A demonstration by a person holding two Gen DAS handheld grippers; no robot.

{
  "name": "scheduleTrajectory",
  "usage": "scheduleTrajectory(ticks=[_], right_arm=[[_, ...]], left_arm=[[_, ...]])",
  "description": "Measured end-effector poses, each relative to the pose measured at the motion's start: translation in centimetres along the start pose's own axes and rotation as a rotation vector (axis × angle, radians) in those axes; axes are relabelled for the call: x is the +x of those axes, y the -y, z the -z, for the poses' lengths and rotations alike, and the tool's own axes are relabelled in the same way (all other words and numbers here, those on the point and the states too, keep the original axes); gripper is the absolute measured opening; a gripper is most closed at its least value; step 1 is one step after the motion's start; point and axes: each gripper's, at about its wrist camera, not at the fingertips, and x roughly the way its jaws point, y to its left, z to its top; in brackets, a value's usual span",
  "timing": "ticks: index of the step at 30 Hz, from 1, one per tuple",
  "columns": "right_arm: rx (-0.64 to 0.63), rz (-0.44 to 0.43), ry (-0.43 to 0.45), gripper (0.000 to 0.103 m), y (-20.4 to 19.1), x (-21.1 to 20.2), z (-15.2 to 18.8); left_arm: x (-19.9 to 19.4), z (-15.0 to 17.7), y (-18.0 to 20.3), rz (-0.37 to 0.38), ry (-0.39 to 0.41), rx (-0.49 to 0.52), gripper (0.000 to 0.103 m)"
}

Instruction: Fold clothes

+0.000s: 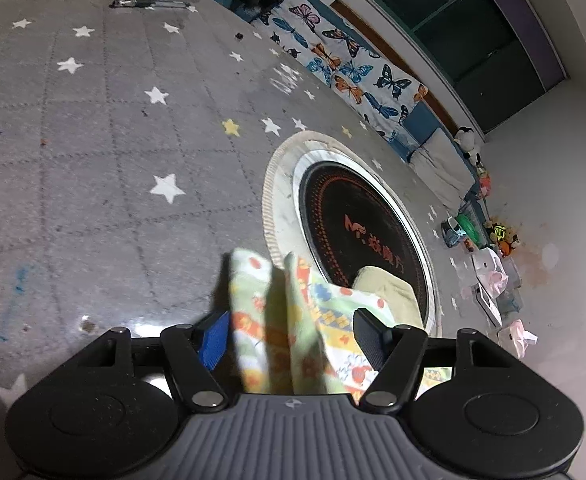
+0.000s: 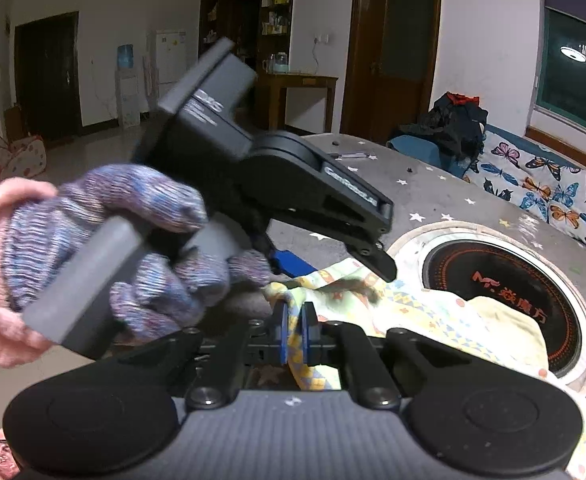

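Note:
A small patterned garment (image 1: 293, 320), pale green and yellow with orange shapes, lies on the grey star-print table cover (image 1: 113, 160) and partly over a round black induction hob (image 1: 357, 224). My left gripper (image 1: 293, 338) is open, its jaws wide on either side of a raised fold of the cloth. My right gripper (image 2: 295, 332) is shut on an edge of the garment (image 2: 393, 304). The left gripper (image 2: 333, 268), held by a gloved hand (image 2: 133, 240), also shows in the right wrist view, just above the cloth and in front of my right gripper.
A pen (image 1: 149, 4) lies at the far side of the table. A butterfly-print sofa (image 1: 345, 60) runs along the table's right side, with dark clothes (image 2: 453, 124) piled on it. Toys and boxes (image 1: 489, 264) litter the floor.

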Motion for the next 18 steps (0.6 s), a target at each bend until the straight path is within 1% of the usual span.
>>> scheduleTrajectory(ticks=[1,3,4,6,8,11,13,15,18], right_arm=[[0.001,-0.002,0.003,0.006,-0.1,-0.2,0.0],[0.008,-0.009,0.01,0.006,-0.2,-0.7,0.1],[0.01,-0.013,0.013,0.006,-0.3,-0.9,0.2],[0.011,-0.019,0.017,0.006,-0.4,-1.1,0.4],[0.014,-0.025,0.013,0.006,-0.5,-1.0,0.6],[0.019,-0.034,0.009,0.006,-0.3,-0.7,0.9],[0.019,-0.036,0.009,0.006,-0.1,-0.5,1.0],[0.02,-0.038,0.007,0.007,0.0,-0.4,1.1],[0.046,-0.042,0.009,0.011,0.6,-0.9,1.3]], left_arm=[[0.1,0.1,0.0,0.007,-0.008,-0.006,0.06],[0.3,0.3,-0.2,0.02,-0.025,-0.027,0.047],[0.3,0.4,-0.4,0.021,-0.027,-0.038,0.042],[0.3,0.6,-0.6,0.022,-0.028,-0.061,0.026],[0.3,0.9,-0.9,0.025,-0.028,-0.085,0.02],[0.2,1.3,-1.1,0.028,-0.027,-0.113,0.02],[0.2,1.4,-1.1,0.025,-0.027,-0.111,0.016],[0.3,1.4,-1.1,0.022,-0.027,-0.107,0.015],[0.4,1.4,-1.2,0.029,-0.034,-0.112,0.015]])
